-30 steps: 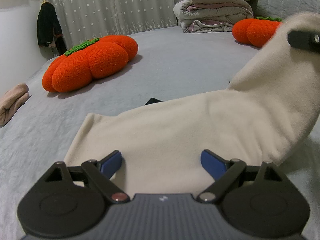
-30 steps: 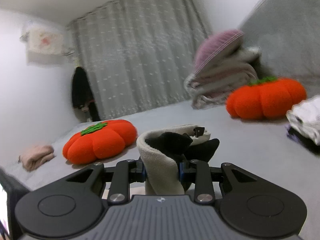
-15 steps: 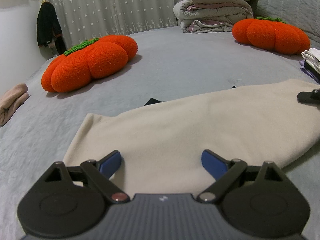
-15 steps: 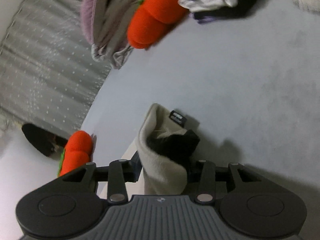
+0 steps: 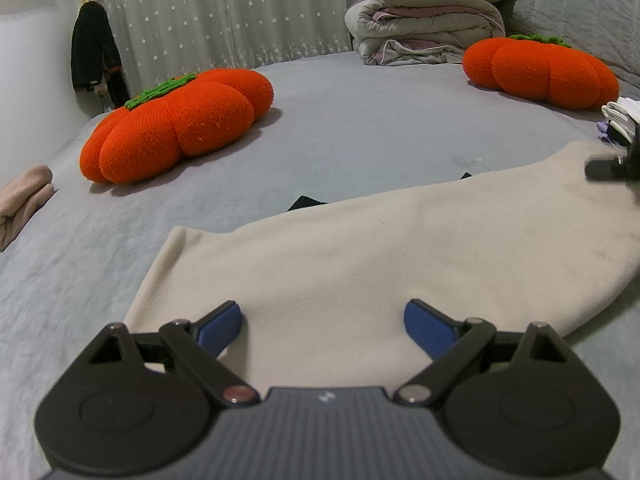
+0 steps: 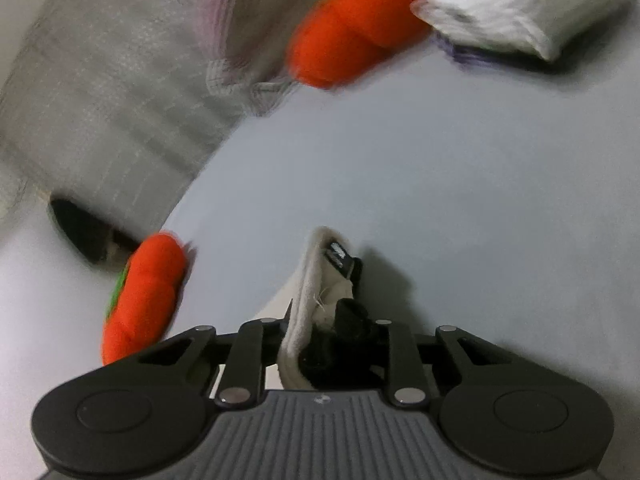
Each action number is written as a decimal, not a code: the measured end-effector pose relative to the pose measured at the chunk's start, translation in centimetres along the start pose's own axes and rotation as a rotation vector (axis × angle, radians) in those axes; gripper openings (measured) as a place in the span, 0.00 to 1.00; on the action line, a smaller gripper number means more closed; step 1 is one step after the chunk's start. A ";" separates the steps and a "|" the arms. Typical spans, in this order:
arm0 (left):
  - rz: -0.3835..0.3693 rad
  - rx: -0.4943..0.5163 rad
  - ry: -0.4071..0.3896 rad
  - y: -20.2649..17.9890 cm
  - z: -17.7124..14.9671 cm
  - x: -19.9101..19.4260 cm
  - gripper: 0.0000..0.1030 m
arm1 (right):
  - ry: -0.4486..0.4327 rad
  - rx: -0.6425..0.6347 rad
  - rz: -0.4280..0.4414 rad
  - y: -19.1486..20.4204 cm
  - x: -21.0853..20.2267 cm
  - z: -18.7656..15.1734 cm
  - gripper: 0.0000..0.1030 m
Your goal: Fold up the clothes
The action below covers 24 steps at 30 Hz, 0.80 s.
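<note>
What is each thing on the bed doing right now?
cream garment: lying flat on the bed, one end pinched
left gripper: fingers open over the garment
right gripper: just been closing, shut on the garment's edge
white clothes: folded pile
quilts: folded, stacked

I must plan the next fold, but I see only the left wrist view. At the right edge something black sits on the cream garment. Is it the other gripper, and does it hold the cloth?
Observer: Yes, the right gripper. Its wrist view shows the cream garment bunched between its jaws, which have just been closing.
Operator: Is only cream cloth in there?
Observer: No, black fabric is bunched in the jaws beside the cream layer.
Operator: Any mark on that end?
Observer: A small black label sits at the garment's tip, beyond the jaws; its print is unreadable.
Operator: What lies ahead of it?
Observer: A folded white pile on the bed.
</note>
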<state>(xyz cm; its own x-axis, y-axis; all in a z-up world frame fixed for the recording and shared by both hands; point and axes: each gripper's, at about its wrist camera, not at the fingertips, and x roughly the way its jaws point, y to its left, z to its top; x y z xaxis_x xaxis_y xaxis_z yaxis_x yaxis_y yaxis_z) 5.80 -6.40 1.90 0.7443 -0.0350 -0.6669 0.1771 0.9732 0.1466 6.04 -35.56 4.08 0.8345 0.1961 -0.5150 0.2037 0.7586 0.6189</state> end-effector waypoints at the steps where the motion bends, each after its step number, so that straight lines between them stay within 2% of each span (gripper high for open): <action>1: -0.001 0.000 0.000 0.0 0.0 0.0 0.91 | -0.018 -0.089 0.008 1.4 -0.4 -0.1 0.22; 4: -0.003 -0.001 0.002 0.0 0.1 0.0 0.91 | -0.066 -0.350 0.008 5.2 -1.7 -1.1 0.21; 7: -0.005 -0.002 0.003 0.1 0.1 0.0 0.91 | -0.100 -0.557 -0.006 8.2 -2.3 -2.5 0.21; 10: -0.007 -0.002 0.005 0.1 0.2 0.0 0.91 | -0.115 -0.662 -0.021 9.6 -2.3 -3.7 0.21; 12: -0.011 -0.005 0.007 0.2 0.2 0.0 0.91 | -0.121 -0.674 -0.024 9.7 -2.4 -4.1 0.21; 17: -0.035 -0.023 0.002 0.7 0.9 -0.3 0.90 | -0.133 -0.595 0.018 9.4 -2.4 -3.5 0.21; 24: -0.013 0.023 -0.015 0.0 0.9 0.1 0.90 | -0.151 -0.515 0.087 9.2 -3.9 -2.5 0.21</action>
<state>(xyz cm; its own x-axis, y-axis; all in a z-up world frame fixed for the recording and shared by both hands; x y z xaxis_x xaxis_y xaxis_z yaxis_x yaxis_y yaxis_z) 6.49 -6.59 2.50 0.7511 -0.0511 -0.6582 0.2016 0.9671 0.1550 3.37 -27.80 10.30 0.9090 0.2091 -0.3606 -0.1151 0.9574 0.2650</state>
